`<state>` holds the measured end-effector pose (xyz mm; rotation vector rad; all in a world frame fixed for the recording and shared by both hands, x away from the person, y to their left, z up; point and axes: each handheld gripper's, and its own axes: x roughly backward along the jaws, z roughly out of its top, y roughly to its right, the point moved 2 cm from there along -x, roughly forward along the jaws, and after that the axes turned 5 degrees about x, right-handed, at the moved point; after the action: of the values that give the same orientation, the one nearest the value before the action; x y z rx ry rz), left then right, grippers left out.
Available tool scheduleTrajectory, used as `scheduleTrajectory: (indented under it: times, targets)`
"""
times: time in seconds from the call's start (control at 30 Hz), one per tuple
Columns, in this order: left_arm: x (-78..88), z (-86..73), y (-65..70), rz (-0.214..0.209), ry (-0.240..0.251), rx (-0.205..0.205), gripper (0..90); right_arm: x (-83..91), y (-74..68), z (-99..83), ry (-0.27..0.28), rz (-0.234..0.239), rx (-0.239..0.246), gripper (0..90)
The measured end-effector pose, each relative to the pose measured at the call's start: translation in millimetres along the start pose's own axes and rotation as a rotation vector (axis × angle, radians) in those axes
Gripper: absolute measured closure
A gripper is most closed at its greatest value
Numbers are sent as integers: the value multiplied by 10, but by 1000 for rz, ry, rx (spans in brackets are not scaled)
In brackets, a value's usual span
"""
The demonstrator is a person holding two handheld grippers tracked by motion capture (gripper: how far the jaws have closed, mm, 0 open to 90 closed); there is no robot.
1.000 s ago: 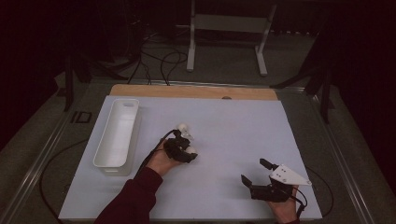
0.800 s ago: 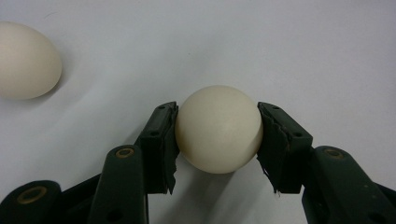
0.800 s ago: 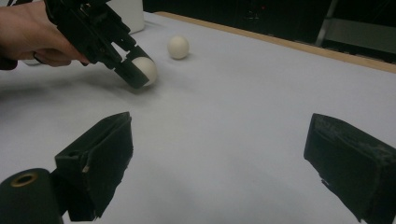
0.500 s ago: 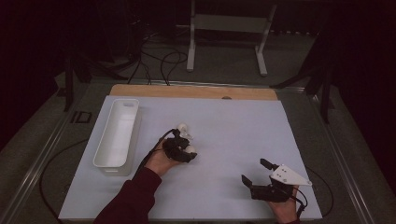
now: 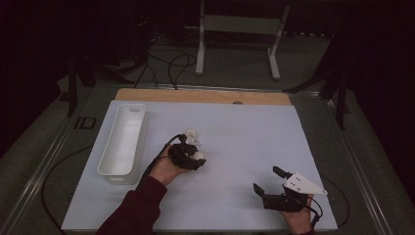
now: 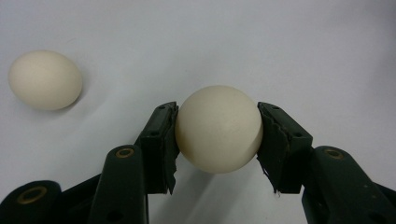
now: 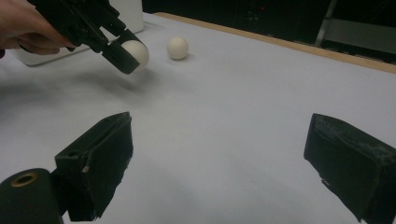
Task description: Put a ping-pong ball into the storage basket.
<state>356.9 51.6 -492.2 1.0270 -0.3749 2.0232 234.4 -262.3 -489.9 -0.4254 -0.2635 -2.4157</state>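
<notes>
Nearest to the person, at the lower right of the high view, the right gripper [image 5: 268, 179] rests low over the pale blue-grey table mat [image 5: 244, 137]. Its two black jaws stand wide apart, and nothing is between them; in the right gripper view there is only bare mat in the gap.

Further in, left of the middle, the left gripper [image 5: 194, 159] is in the person's left hand [image 5: 167, 169], which comes out of a dark red sleeve [image 5: 134, 213]. Its jaws are closed on a cream-white, smooth egg-shaped ball [image 6: 218, 129]. The pads press on both sides of the ball, and it is lifted a little above the mat, with a shadow under it.

A second cream-white egg [image 5: 191, 134] lies on the mat just beyond this gripper, apart from it.

To the left, a long white plastic tray [image 5: 108, 166] lies on the mat. At the far edge runs a light wooden board [image 5: 205, 96].
</notes>
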Motion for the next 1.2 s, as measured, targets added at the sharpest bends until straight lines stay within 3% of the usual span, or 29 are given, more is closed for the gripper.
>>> scheduleTrajectory:
  times: [1.2]
  targets:
    - [337, 83, 139, -26, 62, -58, 510, 0, 8, -5, 4, 2, -7, 79]
